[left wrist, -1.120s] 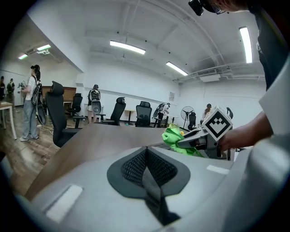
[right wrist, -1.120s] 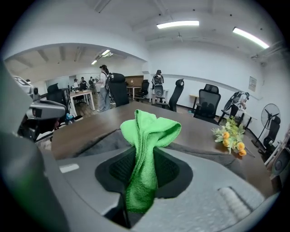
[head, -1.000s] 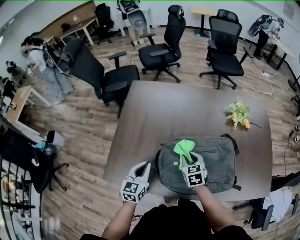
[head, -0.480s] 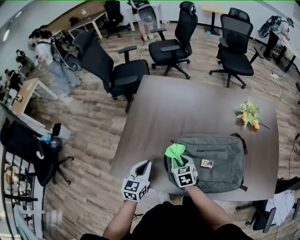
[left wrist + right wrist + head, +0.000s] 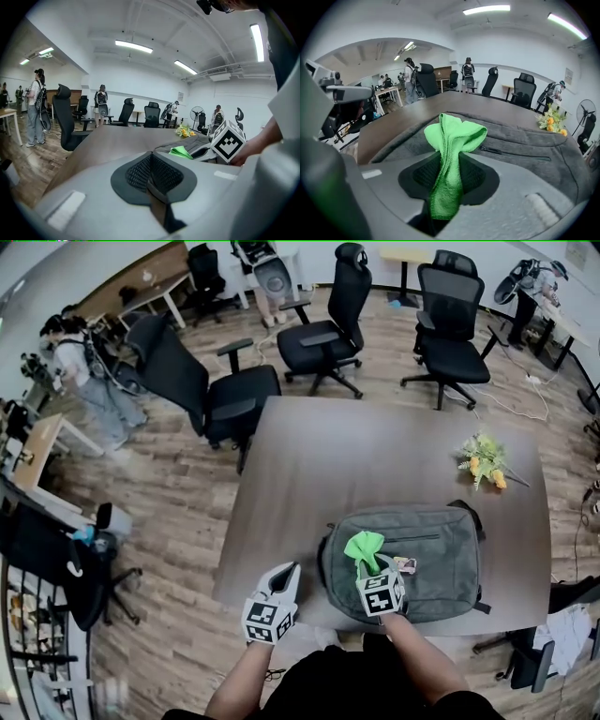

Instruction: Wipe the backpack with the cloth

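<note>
Several chairs (image 5: 323,334) stand beyond our tabletop (image 5: 375,456); our right hand-held gripper (image 5: 368,568) clamps the cloth (image 5: 364,546) over the backpack (image 5: 441,559), left hand-held gripper (image 5: 292,569) closed, empty.

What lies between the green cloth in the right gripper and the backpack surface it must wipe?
Nothing separates them: the right gripper holds the cloth directly over the backpack. Only a small colourful item, too small to identify, lies on the backpack just right of that gripper and might block a wipe that way.
</note>
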`<act>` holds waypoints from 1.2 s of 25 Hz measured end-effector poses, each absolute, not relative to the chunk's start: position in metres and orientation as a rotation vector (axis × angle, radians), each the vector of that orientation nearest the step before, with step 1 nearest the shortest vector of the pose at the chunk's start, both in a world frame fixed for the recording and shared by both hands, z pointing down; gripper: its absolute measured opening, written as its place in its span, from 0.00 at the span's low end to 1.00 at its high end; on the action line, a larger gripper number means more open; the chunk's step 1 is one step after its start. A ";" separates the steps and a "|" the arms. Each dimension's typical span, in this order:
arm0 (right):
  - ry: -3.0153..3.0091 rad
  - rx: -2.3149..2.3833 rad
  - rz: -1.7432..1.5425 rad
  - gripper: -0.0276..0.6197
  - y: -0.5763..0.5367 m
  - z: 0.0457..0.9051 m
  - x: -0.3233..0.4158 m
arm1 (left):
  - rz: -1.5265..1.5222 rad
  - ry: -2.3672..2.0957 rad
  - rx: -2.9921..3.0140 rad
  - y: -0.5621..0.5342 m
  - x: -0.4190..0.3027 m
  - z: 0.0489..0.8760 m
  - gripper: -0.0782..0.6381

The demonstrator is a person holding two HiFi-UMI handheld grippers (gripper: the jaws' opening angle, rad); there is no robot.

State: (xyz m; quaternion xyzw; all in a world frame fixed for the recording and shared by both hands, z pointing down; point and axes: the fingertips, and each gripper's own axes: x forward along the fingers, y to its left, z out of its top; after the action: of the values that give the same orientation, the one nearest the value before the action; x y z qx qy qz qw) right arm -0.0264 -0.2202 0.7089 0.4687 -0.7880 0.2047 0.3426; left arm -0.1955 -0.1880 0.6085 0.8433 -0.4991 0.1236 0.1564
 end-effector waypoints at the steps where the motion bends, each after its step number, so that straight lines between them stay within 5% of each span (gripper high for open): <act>1: -2.035 1.234 0.519 0.21 -0.220 0.709 -0.019 | 0.354 -1.419 2.422 -0.189 -0.192 0.608 0.13; 30: -1.560 1.514 0.313 0.22 -0.210 0.666 0.204 | 0.345 -1.215 2.557 -0.208 -0.100 0.622 0.13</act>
State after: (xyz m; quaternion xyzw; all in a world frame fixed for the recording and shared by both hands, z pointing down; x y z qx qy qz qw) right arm 0.2041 -0.2100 0.6662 0.6138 -0.6326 0.1267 0.4550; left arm -0.0996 -0.2077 0.6221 0.8872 -0.4215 0.1196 0.1446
